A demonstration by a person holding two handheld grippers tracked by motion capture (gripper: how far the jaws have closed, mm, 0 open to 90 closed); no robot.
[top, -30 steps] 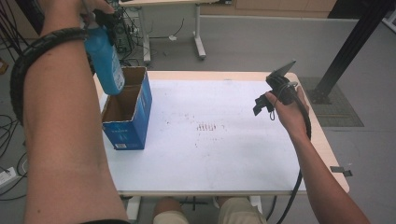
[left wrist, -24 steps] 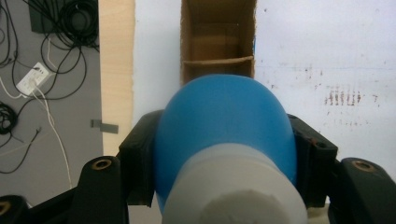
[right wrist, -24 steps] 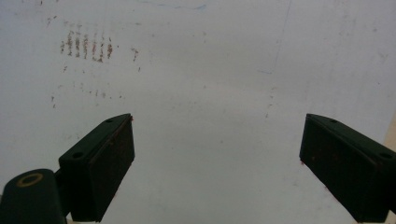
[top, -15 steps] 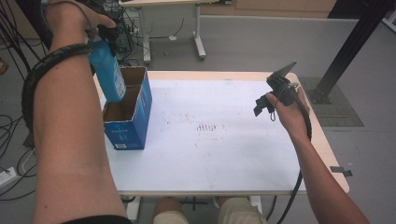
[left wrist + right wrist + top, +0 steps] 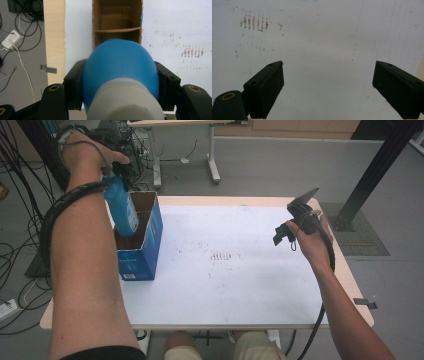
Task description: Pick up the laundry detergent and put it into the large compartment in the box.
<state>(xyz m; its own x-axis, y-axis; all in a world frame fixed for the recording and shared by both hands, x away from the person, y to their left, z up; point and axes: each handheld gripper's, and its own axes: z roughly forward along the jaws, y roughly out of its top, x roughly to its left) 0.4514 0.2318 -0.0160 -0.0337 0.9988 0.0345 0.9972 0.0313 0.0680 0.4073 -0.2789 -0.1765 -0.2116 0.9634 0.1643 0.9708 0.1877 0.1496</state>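
high view: white, rust-stained bench [image 5: 240, 285] on a grey floor [image 5: 280, 165]; left tool [image 5: 112, 170] grips a blue bottle [image 5: 121, 210] over a cardboard box [image 5: 145, 245]; right tool [image 5: 292, 227] gapes wide, empty.

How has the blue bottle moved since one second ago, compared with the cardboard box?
Yes. The blue bottle has come down toward the cardboard box; its lower end now sits past the box's rim.

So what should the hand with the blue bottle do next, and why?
Probably lower it a bit more, straight down. The left gripper is shut on the blue bottle, which hangs upright over the open cardboard box. The near compartment below looks empty, so it should fit.
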